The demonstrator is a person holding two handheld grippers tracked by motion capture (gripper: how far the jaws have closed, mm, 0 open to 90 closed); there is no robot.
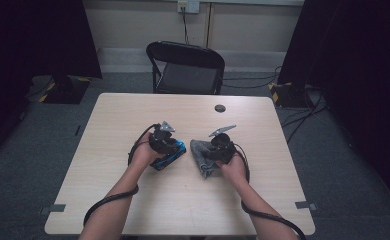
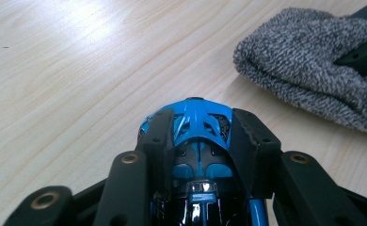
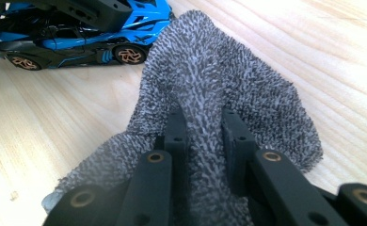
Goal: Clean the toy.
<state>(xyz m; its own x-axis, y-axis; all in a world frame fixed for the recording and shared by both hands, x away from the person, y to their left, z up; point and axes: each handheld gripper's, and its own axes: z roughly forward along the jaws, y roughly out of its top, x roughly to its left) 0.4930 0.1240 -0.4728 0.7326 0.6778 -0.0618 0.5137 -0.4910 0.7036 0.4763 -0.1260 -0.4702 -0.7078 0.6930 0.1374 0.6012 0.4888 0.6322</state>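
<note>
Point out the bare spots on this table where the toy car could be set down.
The table is bare along its far half, between the grippers and the dark round cap, in the near strip between the forearms, and down both side edges. The middle is crowded: the left gripper clamps the blue toy car, and beside it the right gripper pinches the grey cloth.

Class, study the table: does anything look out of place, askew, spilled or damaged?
Nothing stands out. The blue toy car sits level on its wheels in the left gripper, and the grey cloth is merely bunched where the right gripper pinches it.
</note>
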